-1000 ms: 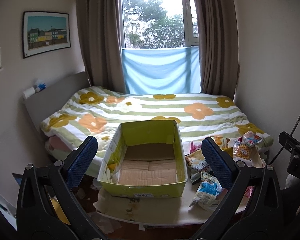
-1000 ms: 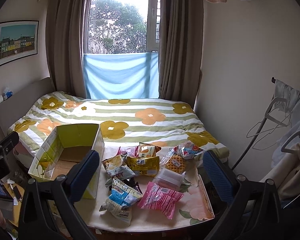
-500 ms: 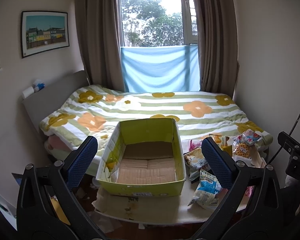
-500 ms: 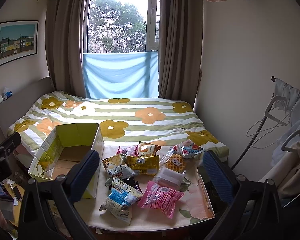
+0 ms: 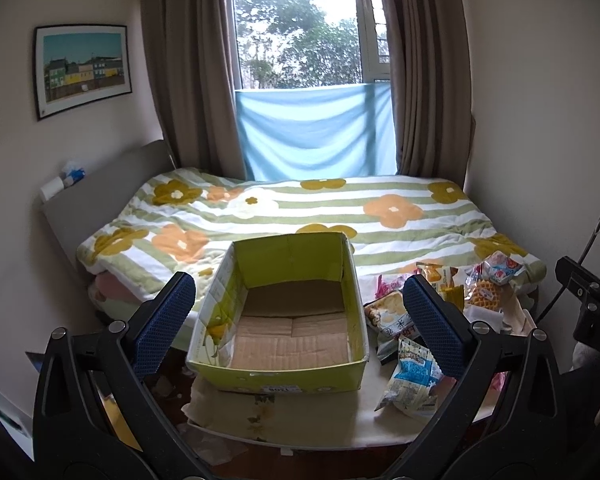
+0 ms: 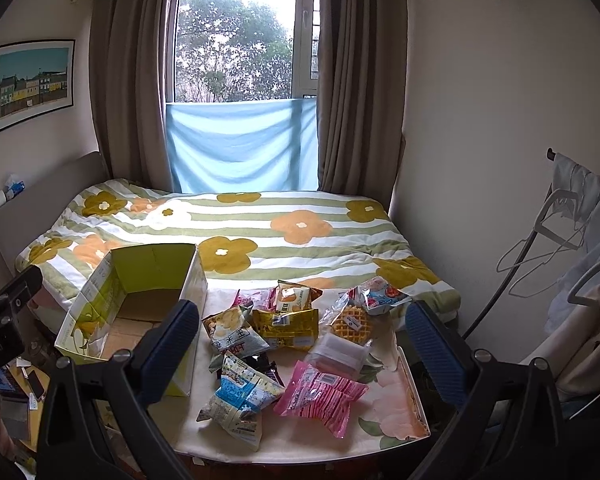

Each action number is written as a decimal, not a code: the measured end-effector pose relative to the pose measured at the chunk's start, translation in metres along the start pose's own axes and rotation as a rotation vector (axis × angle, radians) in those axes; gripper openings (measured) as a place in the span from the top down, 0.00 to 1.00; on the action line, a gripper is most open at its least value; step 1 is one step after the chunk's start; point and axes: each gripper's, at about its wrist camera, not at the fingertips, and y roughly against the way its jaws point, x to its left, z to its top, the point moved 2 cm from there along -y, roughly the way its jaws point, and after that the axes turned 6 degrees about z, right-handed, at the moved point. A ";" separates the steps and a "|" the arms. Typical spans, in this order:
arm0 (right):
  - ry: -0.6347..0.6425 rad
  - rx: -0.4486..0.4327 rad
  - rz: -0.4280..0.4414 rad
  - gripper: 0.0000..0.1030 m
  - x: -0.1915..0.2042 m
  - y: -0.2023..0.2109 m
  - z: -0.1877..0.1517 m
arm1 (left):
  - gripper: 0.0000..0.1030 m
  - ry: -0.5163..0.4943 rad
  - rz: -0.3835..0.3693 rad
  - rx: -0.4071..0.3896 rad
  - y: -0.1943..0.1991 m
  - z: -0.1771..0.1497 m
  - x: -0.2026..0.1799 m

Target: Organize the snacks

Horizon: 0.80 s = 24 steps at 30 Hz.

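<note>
Both views barely shifted; box (image 5: pixel 284 374) empty, snacks (image 6: pixel 288 344) unmoved.

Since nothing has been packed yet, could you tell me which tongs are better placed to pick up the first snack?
Right. The right tongs open straight over the snack pile, while the left tongs face the empty box.

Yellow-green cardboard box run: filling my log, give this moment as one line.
stage: start | yellow-green cardboard box: empty | snack packets: on table | left gripper: open | right gripper: open
</note>
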 end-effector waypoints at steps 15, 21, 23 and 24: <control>0.086 0.169 0.125 0.00 -0.077 -0.074 -0.054 | 0.00 -0.165 -0.165 0.222 -0.055 -0.077 -0.108; 0.233 0.274 0.332 0.00 -0.091 -0.127 -0.089 | 0.00 -0.217 -0.168 0.309 -0.089 -0.118 -0.156; 0.282 0.307 0.360 0.00 -0.089 -0.144 -0.104 | 0.00 -0.224 -0.170 0.337 -0.101 -0.130 -0.166; 0.302 0.328 0.378 0.00 -0.088 -0.152 -0.113 | 0.00 -0.227 -0.166 0.344 -0.105 -0.136 -0.169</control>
